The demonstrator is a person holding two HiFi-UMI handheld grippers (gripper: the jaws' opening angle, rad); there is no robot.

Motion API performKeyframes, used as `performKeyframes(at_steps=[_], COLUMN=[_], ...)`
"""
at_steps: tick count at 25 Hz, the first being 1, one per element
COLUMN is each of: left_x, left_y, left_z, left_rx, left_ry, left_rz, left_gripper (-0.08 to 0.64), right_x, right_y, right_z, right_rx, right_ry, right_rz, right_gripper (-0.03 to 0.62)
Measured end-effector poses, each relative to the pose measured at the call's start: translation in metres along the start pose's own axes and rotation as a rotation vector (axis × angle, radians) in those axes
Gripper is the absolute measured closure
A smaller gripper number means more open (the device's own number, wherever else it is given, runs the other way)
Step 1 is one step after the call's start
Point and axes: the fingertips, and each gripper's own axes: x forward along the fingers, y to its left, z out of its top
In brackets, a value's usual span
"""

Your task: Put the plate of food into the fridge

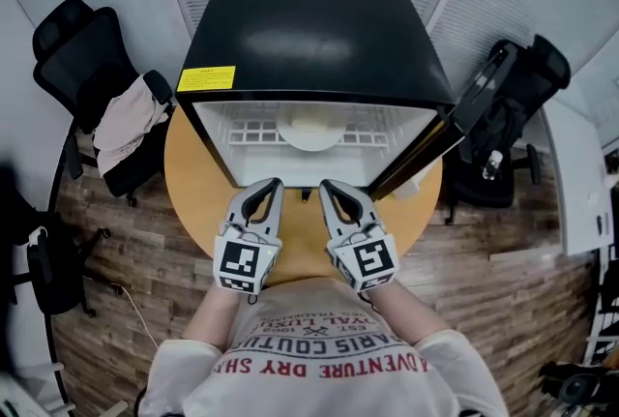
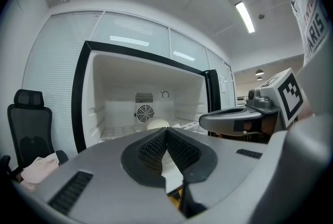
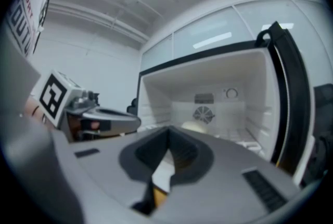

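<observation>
A black mini fridge (image 1: 309,38) stands on a round wooden table (image 1: 198,188) with its door (image 1: 430,149) swung open to the right. Inside, the plate of food (image 1: 311,131) rests on the white wire shelf (image 1: 253,132); the pale mound of food (image 2: 157,124) (image 3: 195,126) also shows in both gripper views. My left gripper (image 1: 272,184) (image 2: 166,132) and right gripper (image 1: 328,185) (image 3: 167,145) hover side by side over the table's front, just outside the fridge opening. Both are shut with nothing held.
A black office chair (image 1: 82,67) draped with a pale cloth (image 1: 126,125) stands left of the table. Another black chair (image 1: 513,115) sits behind the open door on the right. Wood flooring surrounds the table. A yellow sticker (image 1: 206,77) marks the fridge top.
</observation>
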Motion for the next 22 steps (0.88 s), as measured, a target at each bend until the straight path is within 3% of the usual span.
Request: performKeyframes(at_steps=[12,22], left_x=[0.004,-0.001], left_y=[-0.006,-0.002], left_z=[0.009,0.005], left_rx=[0.009,0.007], left_ry=[-0.036,-0.031], left_rz=[-0.035,-0.016], left_gripper=[0.532,0.532], right_x=[0.003,0.002], right_y=[-0.004,-0.004], right_z=[0.001,-0.008], right_rx=[0.012,0.035], right_ry=[0.014,0.028], right_rz=[-0.005,0.001], right_gripper=[0.565,0.565])
